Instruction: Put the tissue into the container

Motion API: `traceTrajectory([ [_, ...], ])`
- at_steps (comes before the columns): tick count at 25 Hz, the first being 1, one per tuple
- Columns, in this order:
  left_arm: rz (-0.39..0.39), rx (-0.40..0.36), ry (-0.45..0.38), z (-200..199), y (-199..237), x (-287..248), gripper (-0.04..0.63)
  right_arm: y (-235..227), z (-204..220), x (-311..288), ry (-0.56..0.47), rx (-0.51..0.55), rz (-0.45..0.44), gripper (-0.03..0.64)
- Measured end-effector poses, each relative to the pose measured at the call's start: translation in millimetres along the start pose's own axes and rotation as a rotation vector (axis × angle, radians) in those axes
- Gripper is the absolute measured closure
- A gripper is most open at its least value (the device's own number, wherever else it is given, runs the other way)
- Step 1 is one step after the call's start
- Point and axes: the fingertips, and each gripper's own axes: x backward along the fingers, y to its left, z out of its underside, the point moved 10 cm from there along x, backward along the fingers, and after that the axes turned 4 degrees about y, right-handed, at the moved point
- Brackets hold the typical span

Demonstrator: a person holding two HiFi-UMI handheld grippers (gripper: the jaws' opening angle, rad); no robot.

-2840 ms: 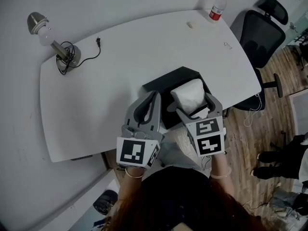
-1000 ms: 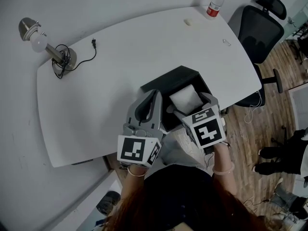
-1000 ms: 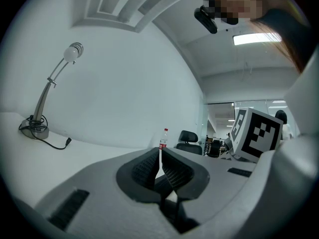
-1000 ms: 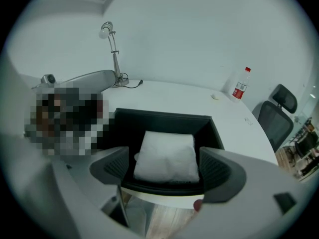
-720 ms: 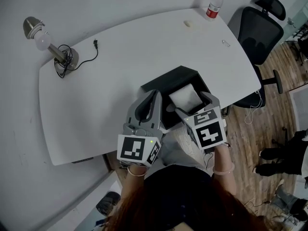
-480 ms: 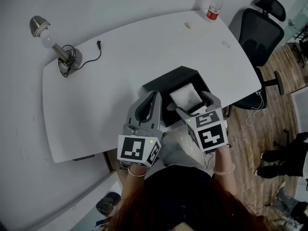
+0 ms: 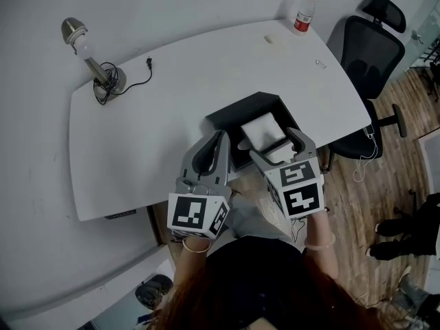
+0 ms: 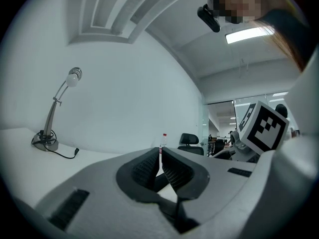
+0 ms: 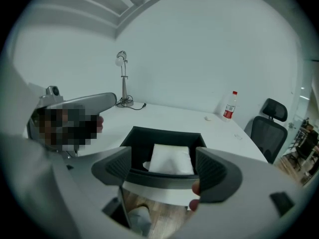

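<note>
A white tissue pack (image 7: 260,130) lies inside the black open-top container (image 7: 234,115) near the table's front edge. My right gripper (image 7: 270,143) is open just in front of the container, one finger on each side of the near wall, holding nothing. In the right gripper view the tissue pack (image 9: 172,158) rests flat in the container (image 9: 149,133), beyond the open right gripper (image 9: 163,159). The left gripper (image 7: 221,137) is shut and empty, its tips beside the container's left front corner. The left gripper (image 8: 160,152) points across the table.
A desk lamp (image 7: 89,50) with a coiled cord stands at the white table's (image 7: 158,115) far left. A water bottle (image 7: 303,12) and a small pale object (image 7: 270,38) are at the far right. A black office chair (image 7: 375,43) stands to the right.
The tissue pack, earlier held high over the container in the right gripper, now lies down inside it. The right gripper has let go and drawn back slightly. The left gripper stays put.
</note>
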Motion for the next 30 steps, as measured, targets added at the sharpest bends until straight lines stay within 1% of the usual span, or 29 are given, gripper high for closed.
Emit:
traceTrajectory([
  [4,-0.007,-0.012,-0.007,-2.7,-10.2,12.1,0.560,2.5,4.1,11.5,-0.037,-0.010,0.000,0.198],
  [6,-0.012,-0.016,-0.010,-3.9,-15.0,17.9,0.560,3.9,6.0,17.7,-0.064,-0.017,0.028,0.221],
  [7,-0.013,-0.016,-0.012,-4.4,-17.5,20.3,0.559,3.7,6.7,21.6,-0.084,-0.022,0.064,0.267],
  [8,-0.013,-0.016,-0.014,-4.7,-20.0,22.4,0.560,3.0,7.5,25.6,-0.105,-0.024,0.108,0.402],
  [9,-0.014,-0.016,-0.017,-5.1,-22.4,24.6,0.560,2.5,8.3,29.0,-0.121,-0.020,0.142,0.485],
  [11,-0.022,-0.023,-0.021,-6.6,-26.9,29.4,0.560,2.9,10.0,34.3,-0.133,-0.012,0.149,0.465],
  [13,-0.030,-0.028,-0.025,-7.3,-32.6,34.0,0.560,3.1,12.7,40.1,-0.143,-0.016,0.130,0.465],
  [16,-0.037,-0.033,-0.031,-7.5,-42.8,40.4,0.560,3.2,18.3,49.6,-0.159,-0.011,0.125,0.466],
  [25,-0.063,-0.039,-0.038,-6.9,-71.1,66.3,0.560,10.6,36.9,81.8,-0.233,-0.004,0.103,0.524],
  [30,-0.079,-0.043,-0.012,-6.4,-80.8,80.5,0.560,20.2,42.3,97.7,-0.279,0.009,0.092,0.534],
])
